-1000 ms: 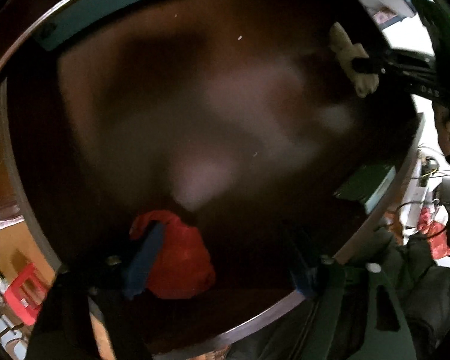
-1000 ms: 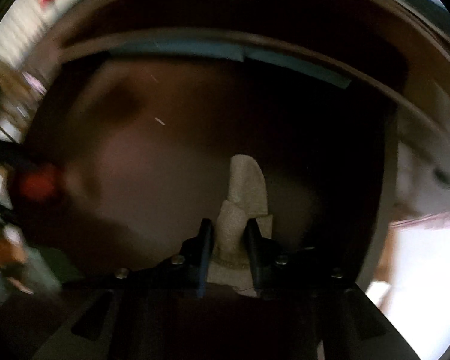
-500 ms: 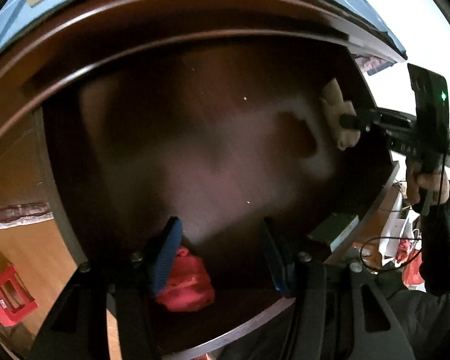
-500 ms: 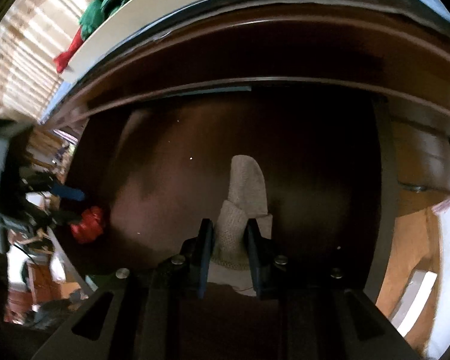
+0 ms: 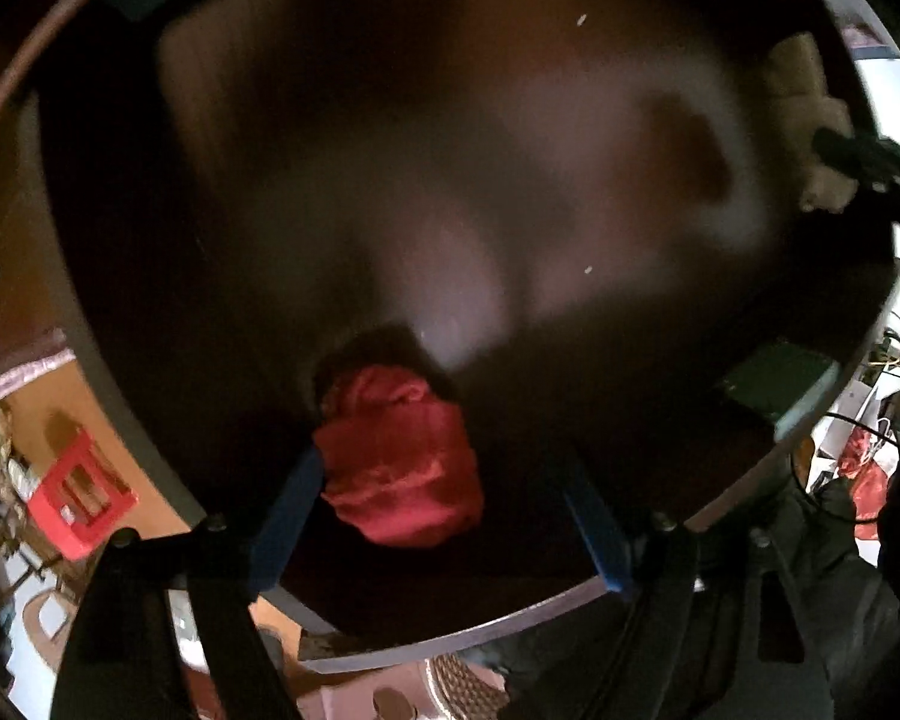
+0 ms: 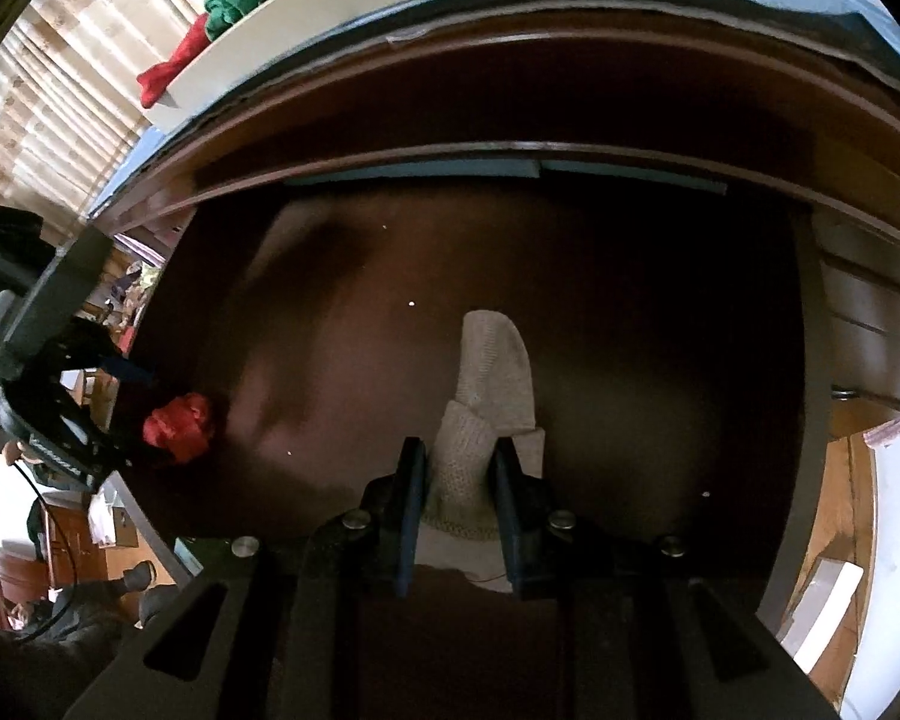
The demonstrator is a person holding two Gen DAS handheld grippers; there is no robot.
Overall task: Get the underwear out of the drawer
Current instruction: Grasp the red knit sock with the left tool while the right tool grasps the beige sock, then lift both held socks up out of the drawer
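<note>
Working over the pulled-open drawer (image 5: 330, 180), looking steeply down onto its dark wooden floor, mostly bare and blurred.

Bringing the left gripper (image 5: 435, 471) down around the red underwear (image 5: 399, 456), a crumpled bundle lying on the drawer floor near the front edge. Having just been spreading the jaws wide: now straddling the bundle with the blue fingers (image 5: 288, 516), the left one just beside the cloth, possibly brushing it, the right one standing apart with dark floor showing between. Not pressing on anything yet. Half a second back, holding the jaws much narrower, with the bundle sitting off toward the left finger and not framed between the two.

Clamping the right gripper (image 6: 459, 456) narrowly on a cream knitted piece (image 6: 495, 366), its free end lying forward over the drawer floor, well apart from the red bundle. Holding this grip as in the earlier views, with no visible shift.

Reading the widening as preparation for a grasp, not a release: judging the red bundle as not yet lifted, the removal as still to come. Needing next, by this reading, a closing of the wide jaws on the cloth before drawing it up and out. Risking a pinch on only a thin fold near the left finger, with soft fabric slipping free.
</note>
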